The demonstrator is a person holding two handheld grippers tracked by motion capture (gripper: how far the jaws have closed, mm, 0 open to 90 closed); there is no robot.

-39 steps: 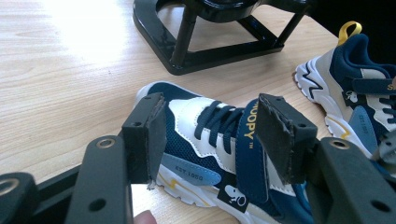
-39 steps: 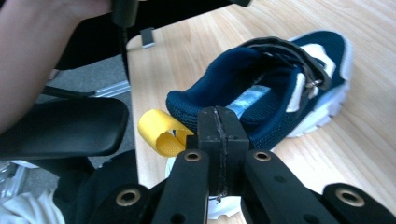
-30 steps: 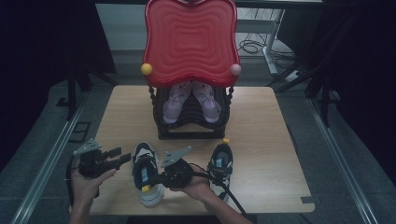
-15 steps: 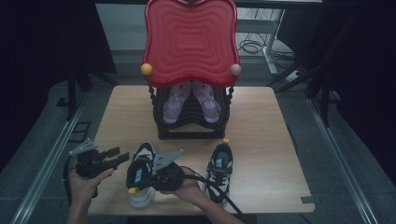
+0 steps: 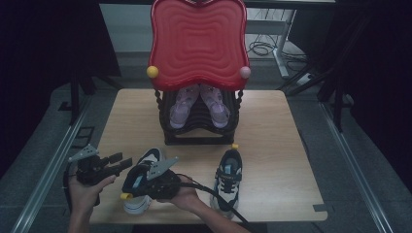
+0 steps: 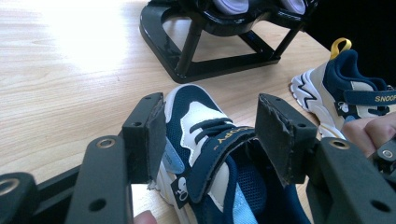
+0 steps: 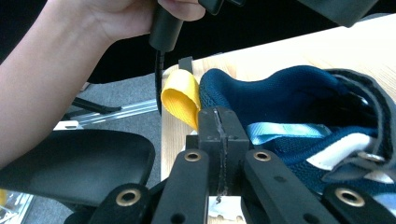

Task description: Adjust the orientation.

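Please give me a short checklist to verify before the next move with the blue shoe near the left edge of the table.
1. Right tongs closed: ok, jaws together at the heel of the near shoe; whether they pinch the heel edge: cannot tell.
2. Left tongs open: ok, pads apart, nothing pressed.
3. Left tongs aimed at the shoe: ok, its strap lies between the pads in the left gripper view.
4. Second shoe out of the way: ok, apart on the table.
5. Black rack free: not ok, lilac shoes occupy it.
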